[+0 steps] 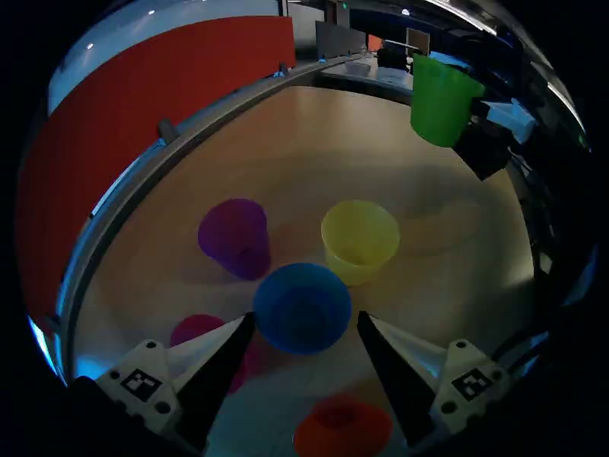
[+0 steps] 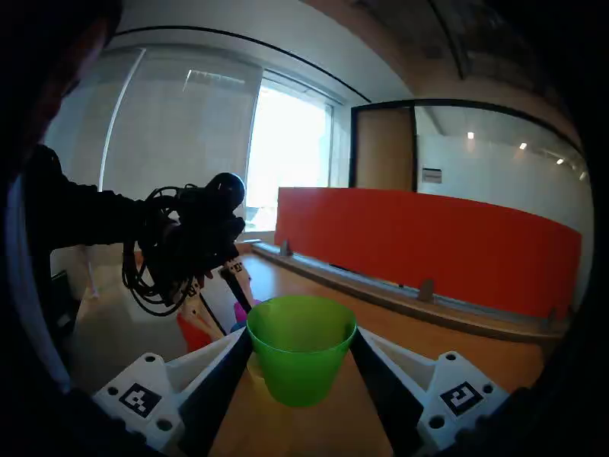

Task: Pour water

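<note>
1. Our left gripper (image 1: 304, 315) hangs released, fingers spread above the tabletop (image 1: 320, 152).
2. Nearest us stand an orange cup (image 1: 342, 430) and a pink cup (image 1: 194, 331).
3. Mid-tabletop we see a blue cup (image 1: 302, 307), then a purple cup (image 1: 236, 238) and a yellow cup (image 1: 360, 240).
4. Our right gripper (image 2: 301, 331) clenches the upright green cup (image 2: 301, 358), raised toward the far right corner.

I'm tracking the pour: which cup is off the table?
The green cup, gripped by the right gripper; the blue cup, yellow cup and purple cup stand on the table.

The green cup (image 2: 301, 346) and blue cup (image 1: 302, 307) look smooth plastic; the table (image 1: 327, 145) pale, satin wood.
</note>
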Available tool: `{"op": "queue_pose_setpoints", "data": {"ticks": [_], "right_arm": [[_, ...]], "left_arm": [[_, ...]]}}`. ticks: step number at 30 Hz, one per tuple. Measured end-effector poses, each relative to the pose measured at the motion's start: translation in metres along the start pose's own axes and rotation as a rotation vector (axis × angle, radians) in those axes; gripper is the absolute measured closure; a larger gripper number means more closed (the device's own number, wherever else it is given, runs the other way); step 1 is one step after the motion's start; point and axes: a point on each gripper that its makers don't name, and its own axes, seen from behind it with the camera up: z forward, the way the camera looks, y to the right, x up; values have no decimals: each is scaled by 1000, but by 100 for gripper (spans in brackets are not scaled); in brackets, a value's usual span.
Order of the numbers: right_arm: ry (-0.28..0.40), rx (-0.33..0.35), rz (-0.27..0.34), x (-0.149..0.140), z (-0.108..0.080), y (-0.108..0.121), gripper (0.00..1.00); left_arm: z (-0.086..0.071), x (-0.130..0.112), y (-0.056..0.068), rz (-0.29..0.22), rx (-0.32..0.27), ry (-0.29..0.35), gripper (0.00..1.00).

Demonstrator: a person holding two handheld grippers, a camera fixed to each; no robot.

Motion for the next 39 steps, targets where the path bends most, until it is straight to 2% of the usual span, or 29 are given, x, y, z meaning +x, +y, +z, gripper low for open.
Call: {"op": "queue_pose_setpoints", "data": {"ticks": [9,14,18,20,39], "right_arm": [[-1,0,-4,0,1,-1,8],[-1,0,-5,0,1,-1,8],[-1,-3,-5,0,1,0,8],[-2,-3,-4,0,0,0,8],[-4,-11,-2,0,2,2,8]], "left_arm": [[7,2,-3,-38,1,-1,0],[12,-1,-7,-32,21,-8,0],[15,-3,-6,-25,27,-15,11],[15,-3,-5,-29,22,-13,12],[12,0,-3,-108,-13,54,13]]}}
